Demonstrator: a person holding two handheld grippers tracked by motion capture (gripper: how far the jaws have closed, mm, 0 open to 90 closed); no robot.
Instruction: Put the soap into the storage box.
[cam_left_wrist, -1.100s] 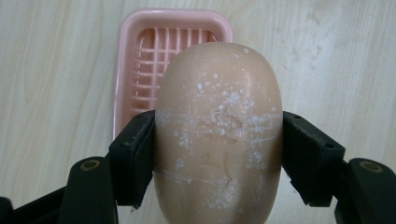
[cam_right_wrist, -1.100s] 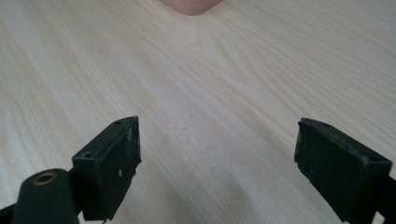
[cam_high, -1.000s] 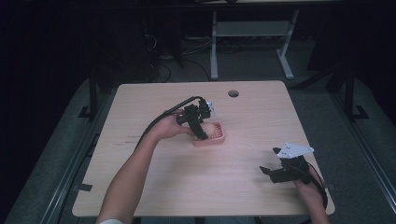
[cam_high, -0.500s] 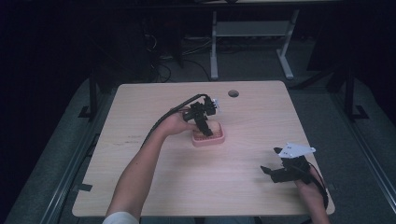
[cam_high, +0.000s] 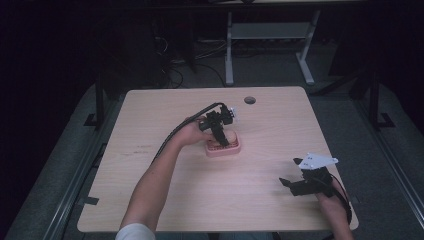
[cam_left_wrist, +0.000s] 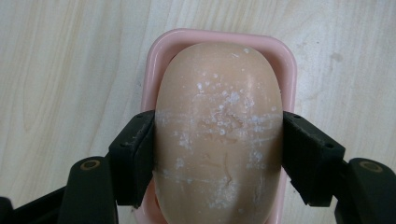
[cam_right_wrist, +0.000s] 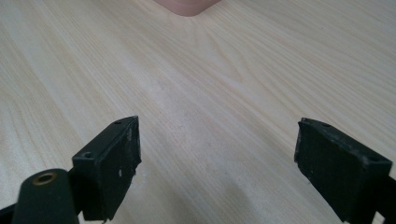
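Observation:
A tan oval soap bar, dusted with white flecks, lies in a pink soap dish near the middle of the table. My left gripper points down over it, with its black jaws pressed against the bar's two long sides. The high view shows the left gripper standing over the dish. My right gripper rests low over the table's front right, open with nothing between its jaws. In the right gripper view, its jaws frame bare wood, with a corner of the dish at the top edge.
The light wooden table has a round cable hole near its back edge. A black cable trails from the left gripper along the forearm. Behind the table stands a white metal frame on a dark floor.
My left gripper has carried the soap bar rightward from the dish's left edge to above the dish and lowered it in. The right gripper has stayed put.

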